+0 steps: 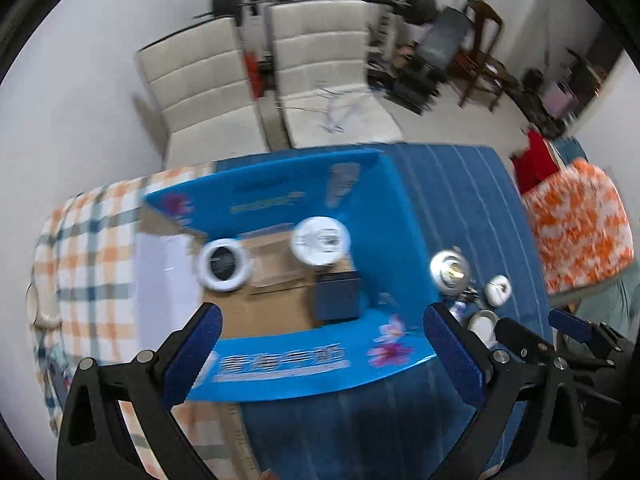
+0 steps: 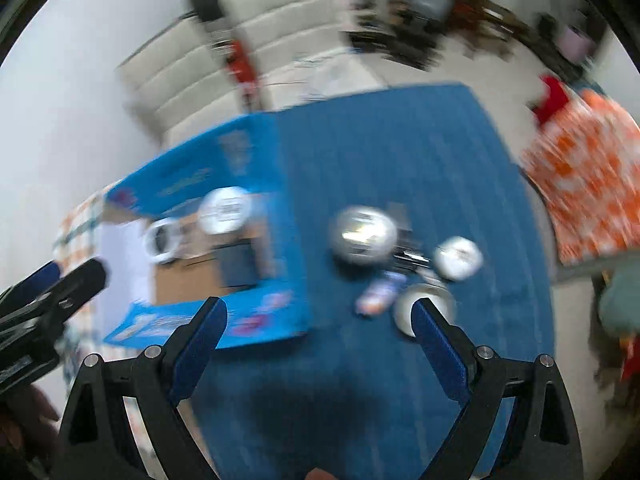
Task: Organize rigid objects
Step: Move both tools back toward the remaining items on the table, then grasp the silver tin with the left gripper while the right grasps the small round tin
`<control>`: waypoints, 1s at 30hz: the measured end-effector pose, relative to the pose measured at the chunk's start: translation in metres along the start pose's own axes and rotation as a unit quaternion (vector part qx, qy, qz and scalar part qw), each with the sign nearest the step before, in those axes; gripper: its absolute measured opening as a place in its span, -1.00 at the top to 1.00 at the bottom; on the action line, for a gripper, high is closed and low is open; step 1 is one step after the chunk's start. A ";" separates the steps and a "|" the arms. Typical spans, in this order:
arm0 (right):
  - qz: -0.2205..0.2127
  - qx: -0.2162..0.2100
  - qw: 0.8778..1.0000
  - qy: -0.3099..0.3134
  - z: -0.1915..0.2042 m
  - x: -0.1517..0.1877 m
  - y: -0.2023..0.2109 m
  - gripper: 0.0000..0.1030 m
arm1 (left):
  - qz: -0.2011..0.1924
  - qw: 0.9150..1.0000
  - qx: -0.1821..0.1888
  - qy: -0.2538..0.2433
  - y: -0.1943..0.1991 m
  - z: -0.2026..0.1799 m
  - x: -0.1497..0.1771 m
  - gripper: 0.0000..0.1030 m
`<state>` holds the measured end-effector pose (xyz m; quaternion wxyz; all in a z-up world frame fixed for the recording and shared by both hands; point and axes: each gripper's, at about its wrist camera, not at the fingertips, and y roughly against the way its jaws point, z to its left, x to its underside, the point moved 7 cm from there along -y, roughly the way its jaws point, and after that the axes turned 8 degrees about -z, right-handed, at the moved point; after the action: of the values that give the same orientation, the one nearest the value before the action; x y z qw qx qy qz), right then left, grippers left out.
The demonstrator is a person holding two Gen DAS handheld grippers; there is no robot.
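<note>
Open cardboard box (image 1: 280, 364) on the bench (image 1: 460, 184), left portion; inside it, a ring-shaped item (image 1: 224, 265) at left, a round lidded container (image 1: 321, 241) to its right, and a small square box (image 1: 337, 294) nearer, against the right wall. On the bench right of the box: a round metallic object (image 1: 450, 271) closest to the box wall, a small round container (image 1: 497, 289) further right, and a round tin (image 1: 483, 325) nearer, with small blurred items between them. Behind the bench, two cushioned chairs (image 1: 320, 68) side by side.
</note>
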<state>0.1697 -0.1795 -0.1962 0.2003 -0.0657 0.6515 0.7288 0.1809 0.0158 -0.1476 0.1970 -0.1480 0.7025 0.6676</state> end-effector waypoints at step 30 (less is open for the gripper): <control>0.116 -0.007 0.984 -0.135 -0.099 0.054 -0.170 -0.40 | 0.208 0.932 -0.008 -0.298 -0.218 -0.183 0.013 -1.00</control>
<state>0.1686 -0.2529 -0.3863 0.1999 0.1077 0.6163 0.7540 0.2578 -0.1800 -0.3393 0.2529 0.2058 0.6212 0.7125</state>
